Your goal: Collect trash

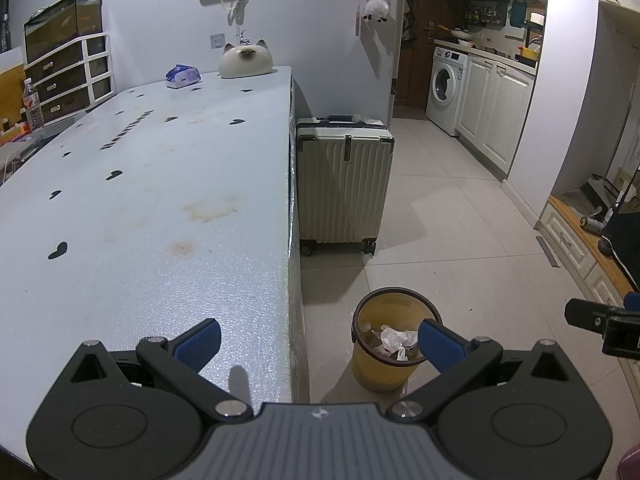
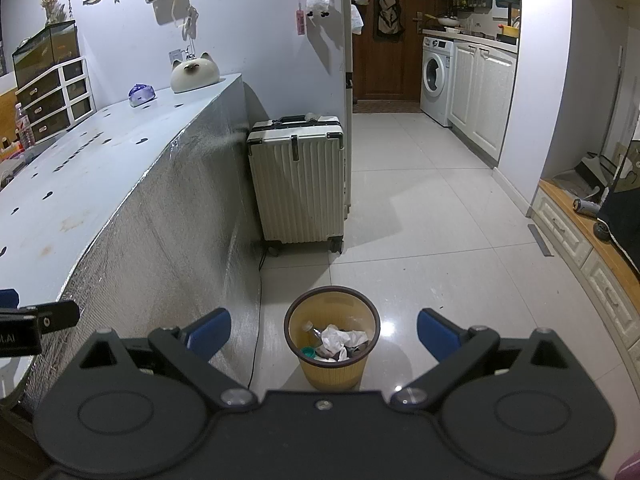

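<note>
A yellow waste bin (image 1: 382,376) (image 2: 332,372) stands on the floor beside the table's end. Inside lie crumpled white paper (image 1: 394,338) (image 2: 338,338), a clear bottle (image 2: 314,330) and a teal lid. My left gripper (image 1: 320,342) is open, its left finger over the table top and its right finger over the bin's rim, nothing between them. My right gripper (image 2: 324,332) is open too, hovering above the bin with the bin framed between its blue pads (image 2: 436,336). Each gripper's tip shows at the edge of the other's view.
A long pale table (image 1: 160,200) with dark marks and stains carries a cat-shaped ceramic (image 1: 246,60) and a blue tissue pack (image 1: 182,76) at its far end. A cream suitcase (image 1: 344,180) stands against the table's end. Tiled floor runs to a kitchen with a washing machine (image 1: 446,84).
</note>
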Action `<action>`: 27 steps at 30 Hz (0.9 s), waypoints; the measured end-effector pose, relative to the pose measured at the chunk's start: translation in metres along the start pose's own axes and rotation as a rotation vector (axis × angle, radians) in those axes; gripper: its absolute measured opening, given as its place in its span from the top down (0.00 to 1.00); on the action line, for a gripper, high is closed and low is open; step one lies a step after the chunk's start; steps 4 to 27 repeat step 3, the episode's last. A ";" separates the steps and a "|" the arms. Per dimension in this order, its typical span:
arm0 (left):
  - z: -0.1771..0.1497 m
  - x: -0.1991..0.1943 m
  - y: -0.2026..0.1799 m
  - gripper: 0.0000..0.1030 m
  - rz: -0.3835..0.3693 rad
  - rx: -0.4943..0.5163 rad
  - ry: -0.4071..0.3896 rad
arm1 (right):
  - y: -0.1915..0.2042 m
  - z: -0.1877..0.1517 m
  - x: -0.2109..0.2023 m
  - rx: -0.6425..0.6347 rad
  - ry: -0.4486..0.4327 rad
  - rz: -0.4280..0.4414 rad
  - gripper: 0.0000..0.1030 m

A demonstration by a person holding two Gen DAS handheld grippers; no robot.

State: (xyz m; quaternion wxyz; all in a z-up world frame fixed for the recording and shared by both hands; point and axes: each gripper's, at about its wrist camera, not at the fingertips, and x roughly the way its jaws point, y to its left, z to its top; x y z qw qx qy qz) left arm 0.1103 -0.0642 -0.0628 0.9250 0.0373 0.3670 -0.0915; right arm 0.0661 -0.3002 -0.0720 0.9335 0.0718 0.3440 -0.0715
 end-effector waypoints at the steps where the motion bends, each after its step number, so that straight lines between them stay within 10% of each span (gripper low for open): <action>1: 0.001 0.000 0.000 0.00 0.000 -0.001 -0.001 | 0.000 0.000 0.000 0.000 0.000 0.000 0.03; 27: 0.001 0.000 0.000 0.00 0.001 -0.001 0.000 | 0.001 0.000 0.000 0.000 0.000 0.000 0.03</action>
